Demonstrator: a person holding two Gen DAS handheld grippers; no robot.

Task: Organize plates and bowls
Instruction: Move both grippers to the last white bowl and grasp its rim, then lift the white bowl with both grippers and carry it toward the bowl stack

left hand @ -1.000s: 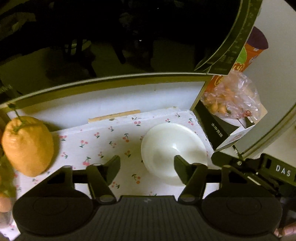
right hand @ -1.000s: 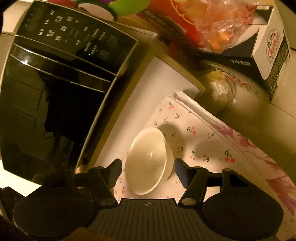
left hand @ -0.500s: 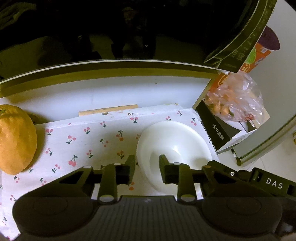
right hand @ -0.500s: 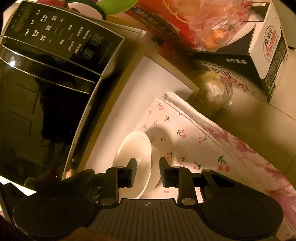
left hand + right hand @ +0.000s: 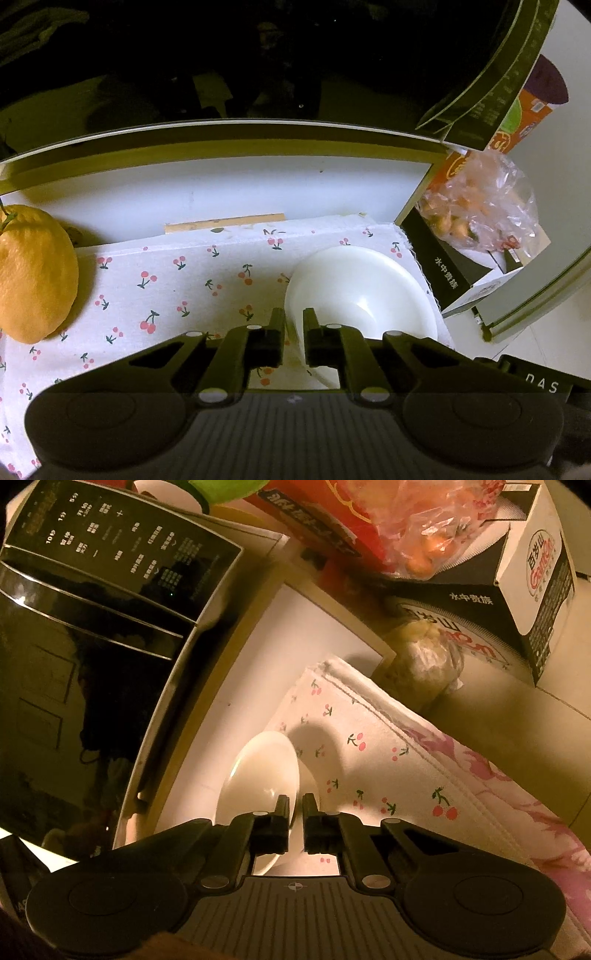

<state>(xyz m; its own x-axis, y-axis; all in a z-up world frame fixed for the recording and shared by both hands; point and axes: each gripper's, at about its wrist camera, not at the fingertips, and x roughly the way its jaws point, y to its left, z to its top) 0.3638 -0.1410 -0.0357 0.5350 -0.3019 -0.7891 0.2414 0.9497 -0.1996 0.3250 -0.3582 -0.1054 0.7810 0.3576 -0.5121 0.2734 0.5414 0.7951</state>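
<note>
A white bowl sits on a cherry-print cloth. My left gripper is shut on the bowl's near-left rim. In the right wrist view the same white bowl lies at the cloth's left edge, and my right gripper is shut on its rim, one finger inside and one outside. Whether the bowl is lifted off the cloth I cannot tell.
A large orange citrus fruit lies on the cloth at left. A black microwave stands beside the bowl. A black-and-white box with a plastic bag of snacks stands close behind, and a wrapped lump lies by it.
Both grippers went from wide open to shut on the bowl's rim. Both moved in closer to the bowl.
</note>
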